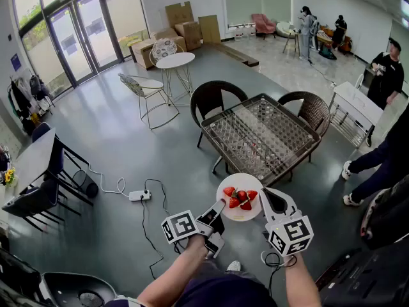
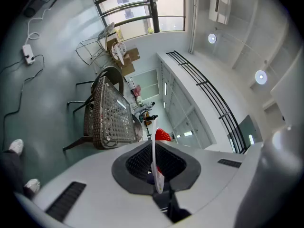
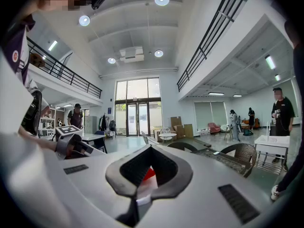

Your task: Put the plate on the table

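No legible text, brand or number found. Blue wall sign (image 1: 15, 61), upper left of head view: print too small to read.

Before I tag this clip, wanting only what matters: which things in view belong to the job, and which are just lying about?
Job: plate, its strawberries, left hand-held gripper and right hand-held gripper clamping its rim, glass-topped table.
Lying about: power strip, white round table, wire chair, cardboard boxes.
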The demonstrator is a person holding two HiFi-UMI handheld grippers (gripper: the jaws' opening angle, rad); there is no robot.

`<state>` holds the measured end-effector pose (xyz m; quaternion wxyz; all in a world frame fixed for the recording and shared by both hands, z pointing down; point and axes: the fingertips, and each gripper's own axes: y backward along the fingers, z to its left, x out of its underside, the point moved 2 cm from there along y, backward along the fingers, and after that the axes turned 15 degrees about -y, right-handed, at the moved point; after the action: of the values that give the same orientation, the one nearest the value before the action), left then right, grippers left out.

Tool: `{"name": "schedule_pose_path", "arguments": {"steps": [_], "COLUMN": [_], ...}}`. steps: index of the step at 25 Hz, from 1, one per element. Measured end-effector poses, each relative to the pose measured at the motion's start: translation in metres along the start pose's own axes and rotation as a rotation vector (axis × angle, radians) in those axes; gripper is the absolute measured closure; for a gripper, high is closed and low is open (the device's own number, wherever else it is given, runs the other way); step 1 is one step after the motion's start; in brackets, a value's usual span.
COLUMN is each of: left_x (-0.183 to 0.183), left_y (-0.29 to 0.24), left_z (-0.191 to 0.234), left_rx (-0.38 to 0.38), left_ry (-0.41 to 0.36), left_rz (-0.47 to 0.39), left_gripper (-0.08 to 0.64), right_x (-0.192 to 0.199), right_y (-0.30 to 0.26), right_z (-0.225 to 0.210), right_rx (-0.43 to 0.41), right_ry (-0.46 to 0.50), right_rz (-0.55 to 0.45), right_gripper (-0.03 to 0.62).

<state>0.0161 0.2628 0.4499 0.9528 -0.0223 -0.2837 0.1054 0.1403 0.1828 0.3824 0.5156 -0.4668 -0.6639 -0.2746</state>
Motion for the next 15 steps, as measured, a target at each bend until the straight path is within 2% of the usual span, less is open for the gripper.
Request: {"name": "schedule_pose_path", "arguments": {"steps": [15], "left_x": [0.001], "left_y": [-0.01], "left_z": [0.001], "left_rx": [-0.008], "left_ry": [-0.007], "left_rz": [-0.005], "left_gripper": [0.543], "right_x": [-0.002], "right_y": [-0.003], "right_z": [-0.011], "right_rx": [-0.018], "right_ry": [-0.005], "right_rz": [-0.009], "right_gripper": [0.589]}}
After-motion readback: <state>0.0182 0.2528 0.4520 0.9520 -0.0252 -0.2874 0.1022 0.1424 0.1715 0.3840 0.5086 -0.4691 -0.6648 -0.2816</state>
